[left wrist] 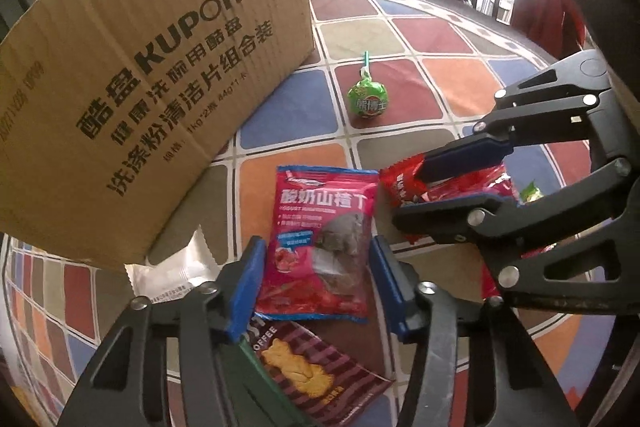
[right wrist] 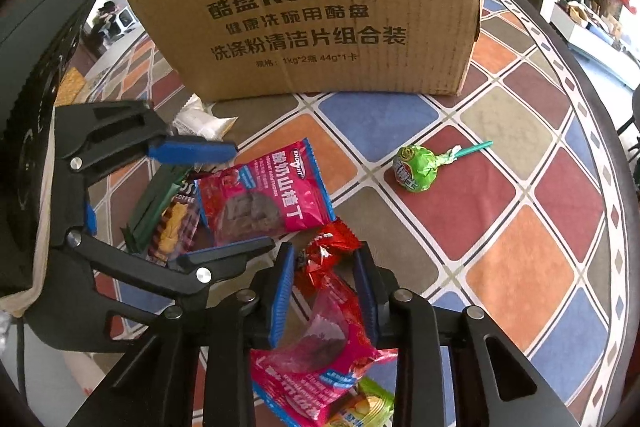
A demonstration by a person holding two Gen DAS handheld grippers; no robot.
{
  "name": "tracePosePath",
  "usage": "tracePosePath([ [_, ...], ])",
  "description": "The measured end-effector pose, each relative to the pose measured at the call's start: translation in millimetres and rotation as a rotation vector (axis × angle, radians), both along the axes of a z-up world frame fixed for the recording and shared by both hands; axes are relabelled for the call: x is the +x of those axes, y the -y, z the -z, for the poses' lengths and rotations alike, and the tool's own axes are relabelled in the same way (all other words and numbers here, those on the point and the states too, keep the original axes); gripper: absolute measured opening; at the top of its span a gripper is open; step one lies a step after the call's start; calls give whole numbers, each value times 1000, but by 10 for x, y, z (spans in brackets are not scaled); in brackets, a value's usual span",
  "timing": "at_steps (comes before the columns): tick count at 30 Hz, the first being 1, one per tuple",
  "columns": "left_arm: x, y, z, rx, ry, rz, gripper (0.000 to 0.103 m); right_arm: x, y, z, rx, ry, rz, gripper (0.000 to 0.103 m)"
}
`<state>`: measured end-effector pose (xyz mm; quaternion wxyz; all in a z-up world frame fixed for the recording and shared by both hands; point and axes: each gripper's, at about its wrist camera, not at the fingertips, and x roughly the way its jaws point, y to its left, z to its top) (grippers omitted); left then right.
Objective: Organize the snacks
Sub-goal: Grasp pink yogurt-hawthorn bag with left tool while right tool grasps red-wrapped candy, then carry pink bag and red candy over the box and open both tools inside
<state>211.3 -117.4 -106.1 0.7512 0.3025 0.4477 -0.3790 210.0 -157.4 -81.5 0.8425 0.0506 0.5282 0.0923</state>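
A pink hawthorn snack packet (left wrist: 322, 239) (right wrist: 266, 201) lies on the tiled tabletop between the open fingers of my left gripper (left wrist: 318, 259) (right wrist: 228, 199); the pads sit at its sides, contact unclear. A red candy packet (right wrist: 326, 253) (left wrist: 436, 185) lies between the open fingers of my right gripper (right wrist: 325, 291) (left wrist: 412, 193). A brown coffee biscuit packet (left wrist: 316, 371) (right wrist: 176, 227) lies under the pink one. A green lollipop (left wrist: 366, 99) (right wrist: 420, 169) lies apart. The Kupoh cardboard box (left wrist: 140, 87) (right wrist: 320, 7) stands behind.
A white packet (left wrist: 172, 275) (right wrist: 202, 123) lies by the box's near corner. A second pink packet (right wrist: 316, 363) and a yellow-green one (right wrist: 364, 407) lie under my right gripper. The round table's dark rim (right wrist: 616, 187) curves at the right.
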Motion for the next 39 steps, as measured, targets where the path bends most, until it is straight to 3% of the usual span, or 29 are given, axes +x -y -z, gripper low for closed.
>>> tracePosePath([
  [2, -8, -2, -2, -16, -7, -15, 43, 12, 22, 7, 5, 1, -2, 27],
  [7, -3, -69, -27, -67, -32, -86, 38, -44, 94, -1, 17, 9, 5, 26],
  [26, -125, -302, -311, -158, 31, -341, 38, -178, 265, -91, 55, 58, 33, 18],
  [39, -159, -451, -729, -274, 95, -452, 38, -234, 278, -474, 63, 154, 41, 18],
])
